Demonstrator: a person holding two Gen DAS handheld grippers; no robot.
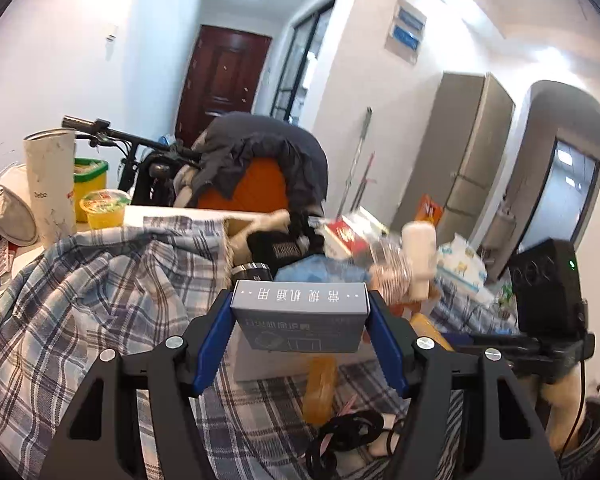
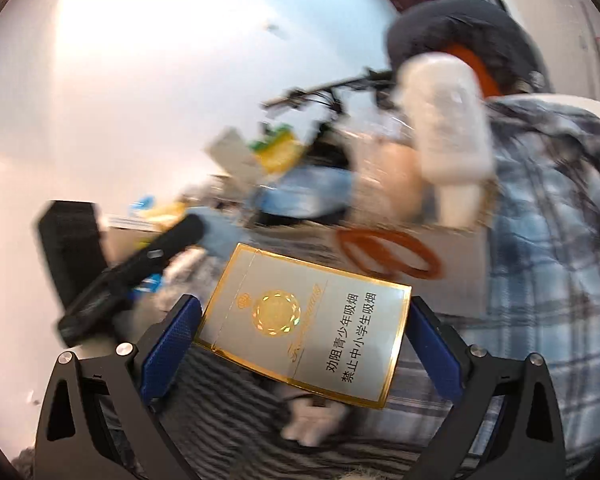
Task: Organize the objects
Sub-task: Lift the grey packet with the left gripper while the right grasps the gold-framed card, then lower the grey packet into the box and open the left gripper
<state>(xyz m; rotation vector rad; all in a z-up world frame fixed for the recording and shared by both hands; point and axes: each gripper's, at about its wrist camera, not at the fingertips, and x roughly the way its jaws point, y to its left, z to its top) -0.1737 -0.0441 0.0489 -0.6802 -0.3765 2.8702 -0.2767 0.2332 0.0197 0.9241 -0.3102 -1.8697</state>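
Left tongs [image 1: 300, 312] clamp a grey box [image 1: 300, 322] at lower centre of their view, blue pads on both its ends, above the plaid cloth [image 1: 100, 280]. A white bottle [image 1: 420, 252] lies right of centre.

Right tongs [image 2: 306, 334] grip a gold-edged pack [image 2: 304, 332], tilted, at lower centre of their blurred view; an orange ring [image 2: 388, 252] shows above it.

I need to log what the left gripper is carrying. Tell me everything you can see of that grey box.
The grey box is a flat rectangular carton, apparently card, with white Chinese lettering on its far edge and a line drawing on its top face. It lies roughly level, clamped at both short sides by the blue pads of the left gripper, raised over the plaid cloth.
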